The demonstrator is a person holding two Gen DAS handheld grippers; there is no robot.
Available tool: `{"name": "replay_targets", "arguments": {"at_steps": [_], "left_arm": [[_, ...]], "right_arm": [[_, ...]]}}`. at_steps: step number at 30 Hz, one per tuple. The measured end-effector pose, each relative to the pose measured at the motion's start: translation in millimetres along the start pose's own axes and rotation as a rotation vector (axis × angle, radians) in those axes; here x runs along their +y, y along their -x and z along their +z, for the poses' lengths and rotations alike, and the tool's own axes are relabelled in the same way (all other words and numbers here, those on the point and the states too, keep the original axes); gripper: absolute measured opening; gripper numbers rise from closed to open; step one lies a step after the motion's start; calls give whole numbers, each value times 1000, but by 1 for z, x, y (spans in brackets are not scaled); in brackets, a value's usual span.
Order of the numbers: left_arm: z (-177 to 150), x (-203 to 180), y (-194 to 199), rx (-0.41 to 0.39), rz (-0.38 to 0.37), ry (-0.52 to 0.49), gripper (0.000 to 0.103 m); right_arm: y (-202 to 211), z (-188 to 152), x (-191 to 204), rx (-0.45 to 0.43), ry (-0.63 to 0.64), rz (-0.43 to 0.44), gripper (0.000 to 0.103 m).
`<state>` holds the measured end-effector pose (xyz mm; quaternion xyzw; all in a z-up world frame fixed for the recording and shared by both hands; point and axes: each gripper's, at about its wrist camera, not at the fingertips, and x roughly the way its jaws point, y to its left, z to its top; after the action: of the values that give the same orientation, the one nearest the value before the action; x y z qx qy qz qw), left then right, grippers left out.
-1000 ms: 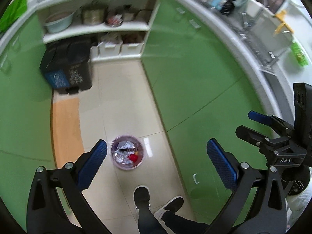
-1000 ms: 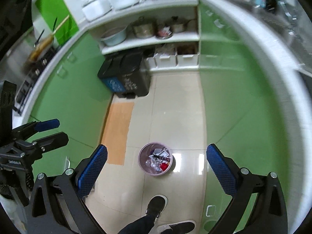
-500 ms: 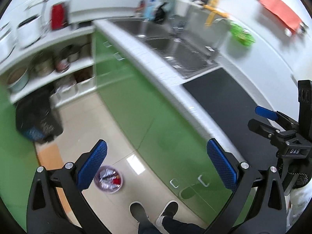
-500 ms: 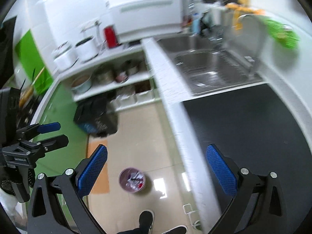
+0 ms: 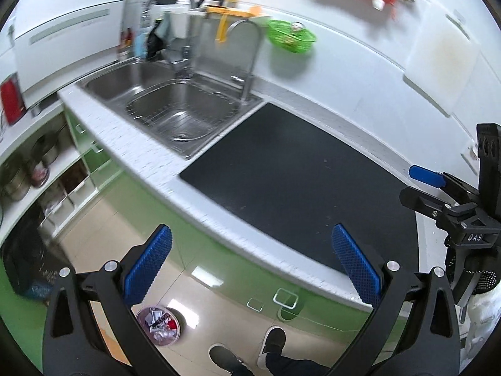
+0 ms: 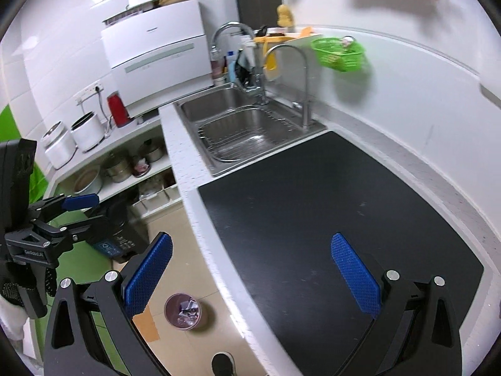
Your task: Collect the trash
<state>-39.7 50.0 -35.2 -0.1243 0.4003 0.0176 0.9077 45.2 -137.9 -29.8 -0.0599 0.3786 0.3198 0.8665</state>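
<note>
Two grippers, left gripper (image 5: pixel 250 269) and right gripper (image 6: pixel 250 269), jaws spread, right one's clamp reading "DAS"

small trash bin (image 5: pixel 158 326) upright on floor, full of scraps

Black mat (image 6: pixel 328 213), green cabinets (image 5: pixel 200 250), blue-padded tongs (image 5: pixel 250 266).

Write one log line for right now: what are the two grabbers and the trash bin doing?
left gripper: open, empty | right gripper: open, empty, over black mat | trash bin: on floor, holds trash
</note>
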Motion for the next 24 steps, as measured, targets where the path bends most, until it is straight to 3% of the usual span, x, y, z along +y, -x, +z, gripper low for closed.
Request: {"name": "replay_targets", "arguments": {"at_steps": [11, 24], "left_arm": [[27, -59, -22, 22, -16, -89, 100], [47, -91, -25, 17, -31, -119, 100]], "right_arm": [[20, 1, -48, -4, -9, -20, 97], [31, 10, -77, 9, 12, -16, 97]]}}
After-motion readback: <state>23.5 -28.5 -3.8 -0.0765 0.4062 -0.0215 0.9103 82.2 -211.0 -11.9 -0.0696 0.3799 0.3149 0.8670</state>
